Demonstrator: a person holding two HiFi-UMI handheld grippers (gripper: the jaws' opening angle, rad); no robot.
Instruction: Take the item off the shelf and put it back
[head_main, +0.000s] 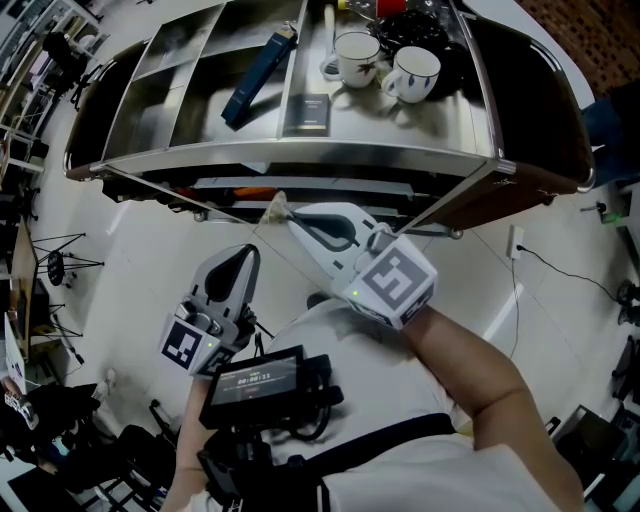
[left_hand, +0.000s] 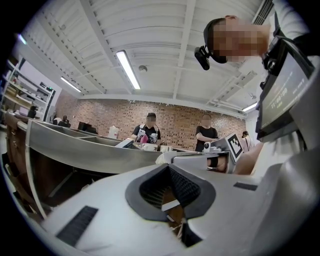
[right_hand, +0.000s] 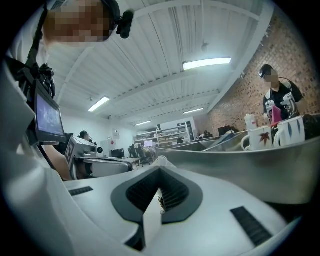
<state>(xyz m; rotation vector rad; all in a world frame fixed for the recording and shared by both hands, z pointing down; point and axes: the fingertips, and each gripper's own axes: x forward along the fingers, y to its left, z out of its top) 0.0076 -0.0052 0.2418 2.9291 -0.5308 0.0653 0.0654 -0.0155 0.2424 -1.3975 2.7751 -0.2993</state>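
Steel shelf tray: we note a dark blue box in the middle compartment and two white ceramic mugs to its right. Left gripper and right gripper: fingers closed, empty.

Steel shelf, top tier split by dividers into long compartments. Long dark-blue box lying slantwise in the shelf's middle compartment, its upper end against a divider. Small dark flat pack one compartment right; two white mugs upright, side by side, at the shelf's right.
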